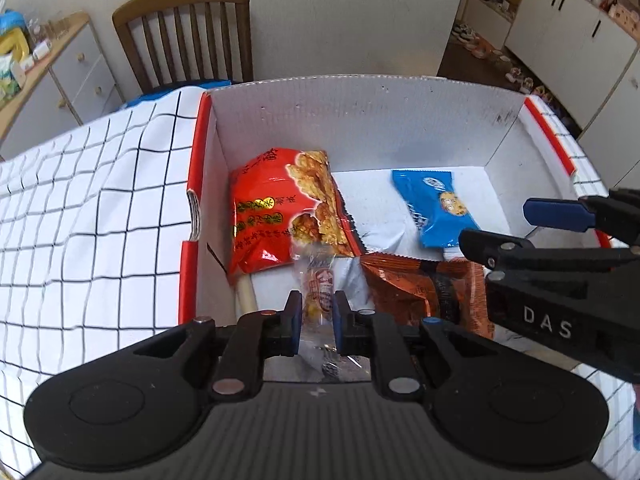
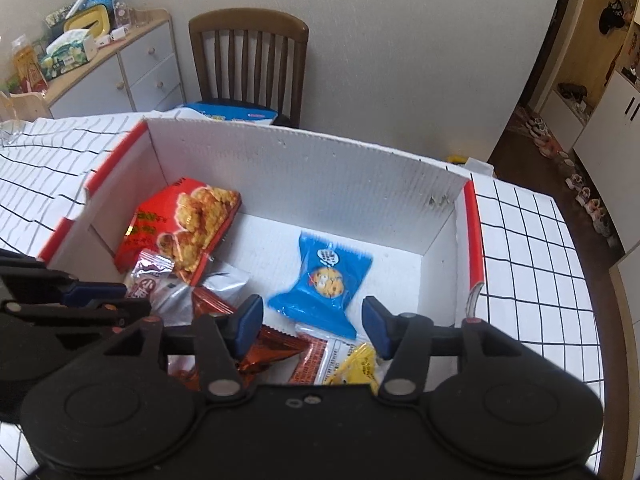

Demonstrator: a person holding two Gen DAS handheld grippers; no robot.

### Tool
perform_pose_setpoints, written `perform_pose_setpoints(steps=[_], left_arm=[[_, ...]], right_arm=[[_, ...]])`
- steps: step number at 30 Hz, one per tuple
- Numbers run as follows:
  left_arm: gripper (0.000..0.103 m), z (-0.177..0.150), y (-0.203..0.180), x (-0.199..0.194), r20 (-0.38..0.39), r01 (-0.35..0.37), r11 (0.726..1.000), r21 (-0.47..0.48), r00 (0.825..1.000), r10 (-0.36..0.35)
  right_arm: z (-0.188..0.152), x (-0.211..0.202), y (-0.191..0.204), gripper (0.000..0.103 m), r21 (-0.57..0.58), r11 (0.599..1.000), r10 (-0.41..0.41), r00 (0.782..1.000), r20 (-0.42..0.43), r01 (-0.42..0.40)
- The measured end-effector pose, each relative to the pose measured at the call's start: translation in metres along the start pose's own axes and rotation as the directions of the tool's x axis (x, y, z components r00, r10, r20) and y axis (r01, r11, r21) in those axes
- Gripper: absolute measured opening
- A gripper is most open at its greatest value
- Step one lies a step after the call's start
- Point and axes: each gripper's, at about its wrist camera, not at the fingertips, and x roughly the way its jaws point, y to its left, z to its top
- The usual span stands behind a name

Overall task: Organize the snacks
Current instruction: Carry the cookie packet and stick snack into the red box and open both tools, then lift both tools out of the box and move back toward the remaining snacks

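Snacks lie loose in a white cardboard box [image 2: 320, 168] with red edges, which sits on a worktop [image 1: 80, 220] covered in a black-and-white grid cloth. Left hand-held gripper [image 1: 316, 316] is clenched on a small clear-wrapped candy [image 1: 318, 286], holding it over the near edge of the box. Right hand-held gripper [image 2: 312, 324] hangs released above the box floor, its blue pads well apart with nothing pressed between them; a blue cookie packet [image 2: 324, 284] lies on the floor just beyond and between them. A red rice-cracker bag [image 2: 180, 228] leans against the far-left corner of the box, an orange foil packet [image 1: 416, 284] rests near the front, and a yellow wrapper [image 2: 356, 364] lies at the front beside it. A wooden chair [image 2: 248, 60] stands behind the worktop.
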Motion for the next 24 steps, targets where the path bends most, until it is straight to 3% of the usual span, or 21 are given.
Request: perform_pose_setpoints(steps=[14, 21, 24], left_arm=[[0.015, -0.007, 0.002, -0.046, 0.086, 0.043, 0.998, -0.052, 0.996, -0.039], [0.015, -0.016, -0.002, -0.077, 0.145, 0.029, 0.999, -0.03, 0.989, -0.025], [0.015, -0.022, -0.007, -0.092, 0.174, 0.024, 1.0, -0.011, 0.985, -0.022]], right_arm=[[-0.006, -0.055, -0.013, 0.064, 0.044, 0.998, 0.035, 0.995, 0.096, -0.04], [-0.016, -0.081, -0.016, 0.065, 0.042, 0.998, 0.047, 0.991, 0.127, -0.053], [-0.02, -0.093, -0.018, 0.07, 0.048, 0.996, 0.063, 0.988, 0.138, -0.07]])
